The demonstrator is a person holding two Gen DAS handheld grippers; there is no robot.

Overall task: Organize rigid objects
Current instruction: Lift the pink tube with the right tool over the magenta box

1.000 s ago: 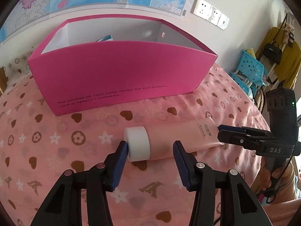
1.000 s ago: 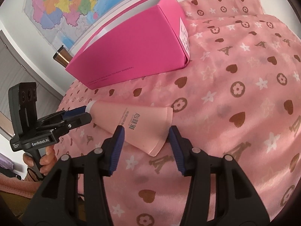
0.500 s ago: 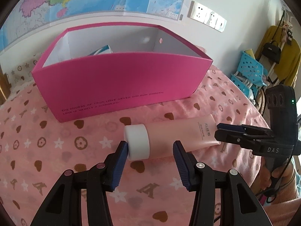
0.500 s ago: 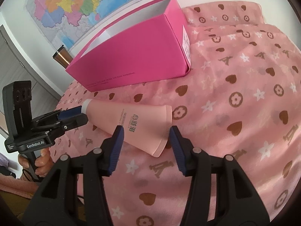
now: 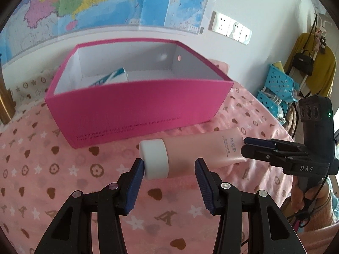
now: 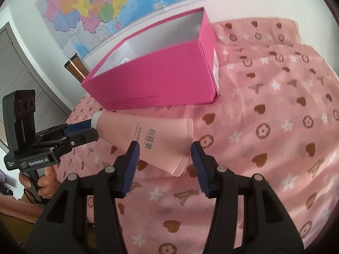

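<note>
The pink tube (image 5: 203,152) is a soft, peach-pink squeeze tube with a chunky white cap (image 5: 155,158) at one end and a flat crimped seal at the other, dark lettering printed near the wide end. It lies crosswise and seems lifted off the pink patterned cloth (image 6: 275,116), held between the two claws just in front of the magenta box (image 5: 135,108), whose white interior already holds a blue-and-white packet (image 5: 112,77). The left claw (image 5: 169,174) has the cap end between its blue pads: the left pad touches the cap's flat end, while the right pad stands beside the tube body, and whether it presses there cannot be told. The right claw (image 6: 164,154) straddles the wide crimped end, its left pad against the printed face and its right pad at the sealed edge, so the jaws sit partly open around the tube's width. Both claws point downward at a slant, facing each other from opposite ends of the tube. In the right wrist view a hand (image 6: 45,180) grips the left device's handle; in the left wrist view fingers (image 5: 311,194) wrap the right one's handle.
</note>
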